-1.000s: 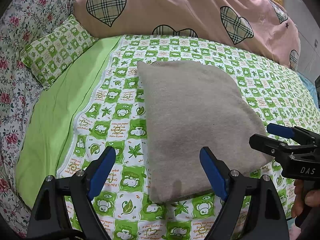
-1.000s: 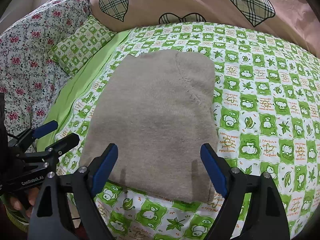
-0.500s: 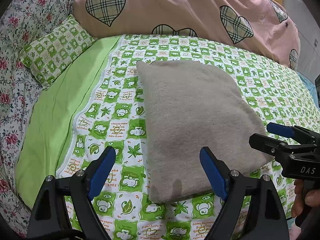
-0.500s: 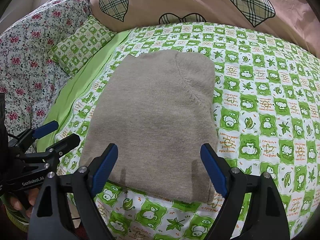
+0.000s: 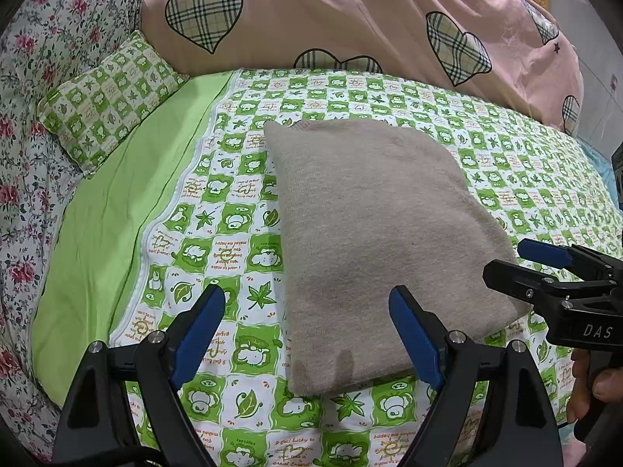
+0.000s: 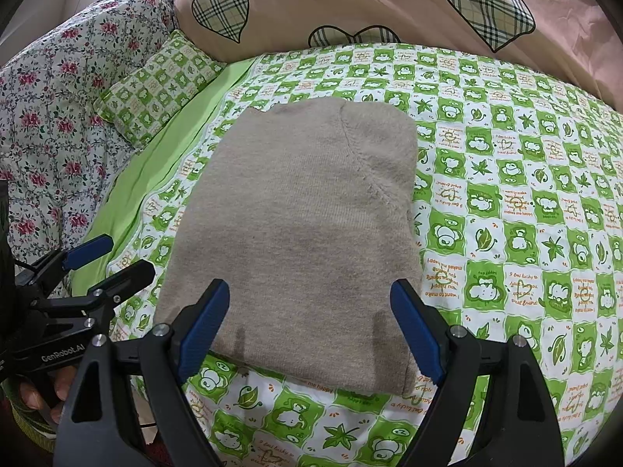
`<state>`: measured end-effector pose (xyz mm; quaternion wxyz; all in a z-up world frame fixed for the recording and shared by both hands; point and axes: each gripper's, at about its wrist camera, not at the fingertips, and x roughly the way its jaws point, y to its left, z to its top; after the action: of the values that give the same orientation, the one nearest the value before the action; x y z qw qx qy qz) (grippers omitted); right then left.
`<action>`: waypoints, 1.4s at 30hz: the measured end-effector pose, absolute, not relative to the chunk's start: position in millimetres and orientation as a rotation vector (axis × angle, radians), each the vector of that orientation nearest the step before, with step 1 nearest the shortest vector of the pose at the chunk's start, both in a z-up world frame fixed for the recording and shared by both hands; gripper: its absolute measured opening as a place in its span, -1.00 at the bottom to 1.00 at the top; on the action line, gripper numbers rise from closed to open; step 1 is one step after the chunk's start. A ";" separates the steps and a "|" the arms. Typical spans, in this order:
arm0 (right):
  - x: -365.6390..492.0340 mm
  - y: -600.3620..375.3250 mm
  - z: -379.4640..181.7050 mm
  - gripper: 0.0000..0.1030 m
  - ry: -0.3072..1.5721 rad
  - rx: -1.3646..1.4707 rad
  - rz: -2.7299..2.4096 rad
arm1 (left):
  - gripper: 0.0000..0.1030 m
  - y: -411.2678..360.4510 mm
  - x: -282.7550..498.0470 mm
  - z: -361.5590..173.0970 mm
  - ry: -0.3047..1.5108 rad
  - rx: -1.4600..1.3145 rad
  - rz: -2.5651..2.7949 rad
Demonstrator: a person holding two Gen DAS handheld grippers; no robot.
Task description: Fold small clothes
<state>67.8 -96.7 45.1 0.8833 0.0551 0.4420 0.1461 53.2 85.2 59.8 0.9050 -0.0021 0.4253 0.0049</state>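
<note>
The beige knitted garment (image 5: 373, 241) lies flat on the bed (image 5: 241, 210), already reduced to a compact rectangle, its near edge at six o'clock toward both tools; a seam line curves at its one o'clock corner in the right wrist view. The left gripper (image 5: 307, 330) hovers above the garment's near left corner, jaws wide, holding nothing. The right gripper (image 6: 309, 327) hovers above the near edge, jaws likewise wide and empty; this spread straddles the hem, judged a stance for seizing it for a further fold. The small checked pillow (image 5: 105, 97) sits at ten o'clock, well apart; the pink duvet (image 5: 350, 19) banks at twelve.
</note>
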 end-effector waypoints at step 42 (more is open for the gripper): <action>74.7 -103.1 52.0 0.65 0.898 0.112 0.293 | 0.68 78.1 60.4 62.1 0.861 0.013 0.004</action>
<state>74.7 -103.1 52.0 0.8890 0.0537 0.4323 0.1412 60.4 78.1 62.1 0.9087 0.0063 0.4174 0.0021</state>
